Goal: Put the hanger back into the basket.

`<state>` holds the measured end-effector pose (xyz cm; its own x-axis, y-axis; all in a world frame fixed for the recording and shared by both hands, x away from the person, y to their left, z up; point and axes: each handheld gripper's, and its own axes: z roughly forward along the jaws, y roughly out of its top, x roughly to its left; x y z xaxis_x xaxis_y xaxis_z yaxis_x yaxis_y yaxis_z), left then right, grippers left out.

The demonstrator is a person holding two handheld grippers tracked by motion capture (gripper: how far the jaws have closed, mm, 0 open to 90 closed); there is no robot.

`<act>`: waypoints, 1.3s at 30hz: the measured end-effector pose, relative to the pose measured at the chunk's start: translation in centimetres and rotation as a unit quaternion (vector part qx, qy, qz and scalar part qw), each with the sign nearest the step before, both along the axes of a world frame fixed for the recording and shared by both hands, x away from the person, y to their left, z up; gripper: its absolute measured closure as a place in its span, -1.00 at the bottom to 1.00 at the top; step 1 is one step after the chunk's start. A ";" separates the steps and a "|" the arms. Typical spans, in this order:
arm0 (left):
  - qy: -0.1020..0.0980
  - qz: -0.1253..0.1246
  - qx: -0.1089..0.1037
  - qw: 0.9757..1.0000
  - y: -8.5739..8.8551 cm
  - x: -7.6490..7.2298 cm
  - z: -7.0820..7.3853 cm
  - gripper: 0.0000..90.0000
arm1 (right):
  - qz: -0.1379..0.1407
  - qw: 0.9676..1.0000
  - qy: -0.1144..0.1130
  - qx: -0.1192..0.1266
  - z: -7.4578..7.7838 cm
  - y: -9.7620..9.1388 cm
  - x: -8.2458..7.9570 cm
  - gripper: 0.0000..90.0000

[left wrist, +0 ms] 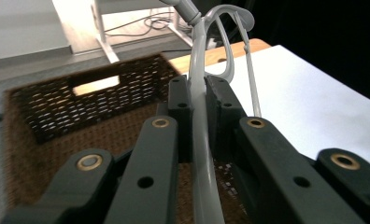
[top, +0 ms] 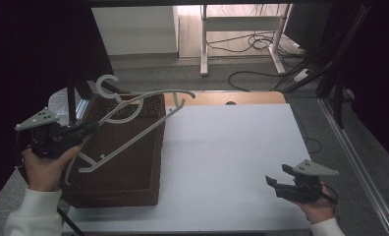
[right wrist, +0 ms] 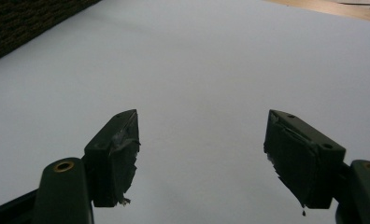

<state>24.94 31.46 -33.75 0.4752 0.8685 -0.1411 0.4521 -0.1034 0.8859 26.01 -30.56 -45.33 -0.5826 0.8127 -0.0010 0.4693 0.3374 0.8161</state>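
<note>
A white plastic hanger [top: 133, 139] hangs tilted over a brown wicker basket [top: 155, 162] at the table's left side. My left gripper [top: 92, 128] is shut on one of the hanger's arms, above the basket's left rim. In the left gripper view the grey-white bar [left wrist: 199, 140] runs between the pads [left wrist: 179, 93], with the hook curving up beyond them and the basket's inside [left wrist: 57, 107] below. My right gripper [top: 278, 175] stands open low over the white table [top: 232, 147] at the front right. Nothing lies between its fingers [right wrist: 115, 149].
The white surface [right wrist: 197, 56] stretches from the basket to the right edge. A wooden strip [top: 232, 97] borders it at the back. Beyond stand a white desk frame [top: 205, 44] and cables [top: 261, 42] on the floor. Dark curtains flank both sides.
</note>
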 end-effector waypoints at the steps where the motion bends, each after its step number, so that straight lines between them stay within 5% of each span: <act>1: -0.001 0.005 0.005 1.000 0.4 0.0 -0.2 0.82 | 0.000 1.000 0.001 0.000 0.0 0.0 0.0 -0.40; 6: -0.002 0.030 0.022 0.999 1.8 0.1 -0.9 0.82 | 0.000 1.000 0.001 -0.003 -0.1 0.1 0.0 -0.40; 20: 0.004 0.073 0.015 0.997 5.9 0.3 -3.6 0.82 | -0.001 1.000 0.001 -0.006 -0.1 0.0 0.1 -0.40; 39: 0.011 0.080 0.024 0.996 6.5 1.3 -6.6 0.82 | -0.003 1.000 0.001 -0.007 -0.1 0.0 0.1 -0.40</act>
<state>26.29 37.99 -40.33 0.3283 0.9386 -0.1062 0.4846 -0.0708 0.8719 26.07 -30.54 -45.41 -0.5785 0.8156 -0.0120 0.4725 0.3470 0.8102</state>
